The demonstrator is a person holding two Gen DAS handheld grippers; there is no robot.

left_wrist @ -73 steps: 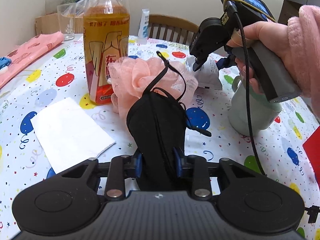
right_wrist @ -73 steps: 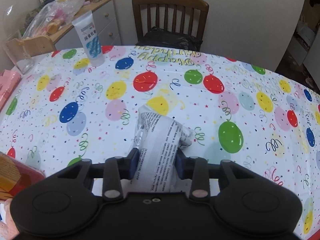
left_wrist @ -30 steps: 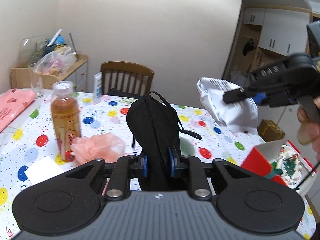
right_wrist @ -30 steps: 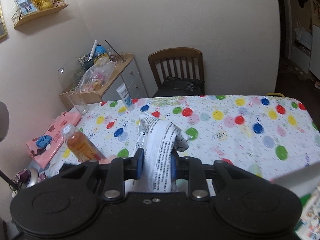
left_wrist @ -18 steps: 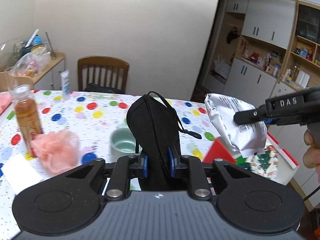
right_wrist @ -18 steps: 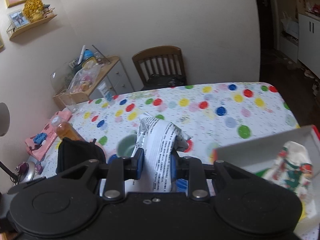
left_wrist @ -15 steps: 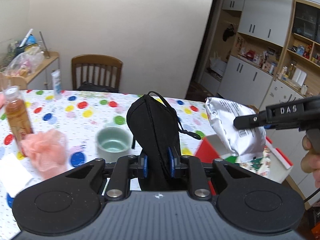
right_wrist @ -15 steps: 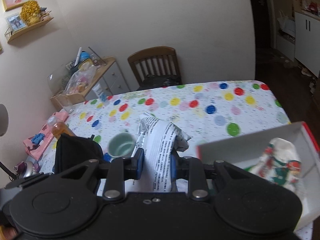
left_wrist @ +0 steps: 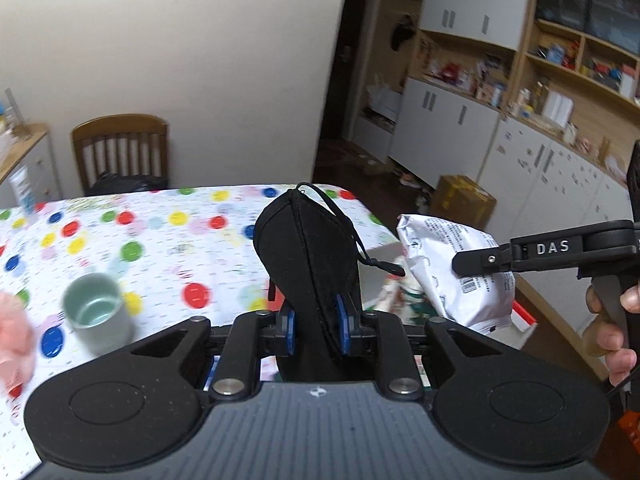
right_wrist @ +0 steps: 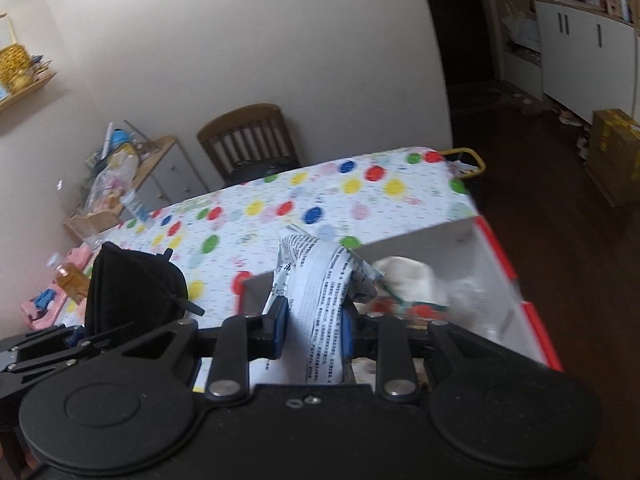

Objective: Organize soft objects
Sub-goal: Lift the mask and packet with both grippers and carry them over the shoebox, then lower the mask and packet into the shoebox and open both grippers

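My left gripper (left_wrist: 314, 330) is shut on a black face mask (left_wrist: 308, 252) that stands upright between its blue pads, high over the balloon-print table (left_wrist: 160, 248). The right gripper (right_wrist: 313, 332) is shut on a white printed packet (right_wrist: 324, 300). In the left wrist view that packet (left_wrist: 452, 276) hangs to the right, pinched by the right gripper's fingers (left_wrist: 484, 260), with a hand (left_wrist: 612, 332) on the handle. A red-edged white box (right_wrist: 492, 276) with soft cloth items (right_wrist: 408, 280) inside lies just beyond the packet. The mask (right_wrist: 132, 292) and left gripper show at the lower left of the right wrist view.
A pale green cup (left_wrist: 96, 312) and a pink mesh sponge (left_wrist: 12, 344) sit on the table at left. A wooden chair (left_wrist: 120, 152) stands at the far side, a side cabinet (right_wrist: 132, 188) by the wall. An orange drink bottle (right_wrist: 70, 276) is at far left. Cupboards (left_wrist: 500, 120) line the right.
Both grippers swung right across the table with their loads held. The cup and sponge slid to the left edge of the left view, and the box now lies under the packet.
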